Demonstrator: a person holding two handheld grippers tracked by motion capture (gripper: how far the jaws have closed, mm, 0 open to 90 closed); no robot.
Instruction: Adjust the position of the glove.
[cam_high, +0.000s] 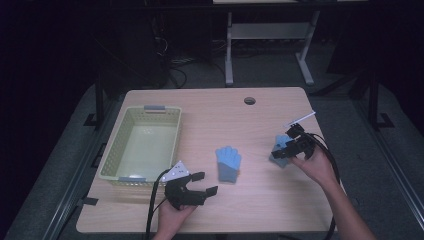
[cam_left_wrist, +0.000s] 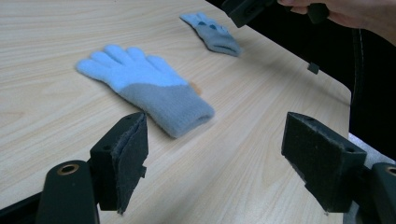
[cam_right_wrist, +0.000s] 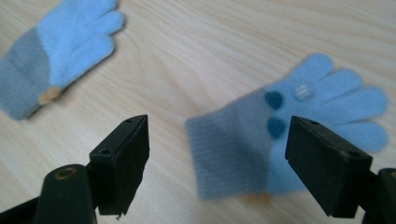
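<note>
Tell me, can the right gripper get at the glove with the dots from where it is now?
Probably yes. The right gripper hangs open just above that glove, jaws either side of its cuff, and nothing lies between them; the other glove sits well apart.

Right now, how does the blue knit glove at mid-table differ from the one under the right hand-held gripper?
The mid-table blue knit glove shows a plain face; the blue knit glove under the right hand-held gripper shows dark blue and white dots. The first lies apart from both grippers, the second between open jaws. Both are light blue with grey cuffs, flat on the table.
</note>
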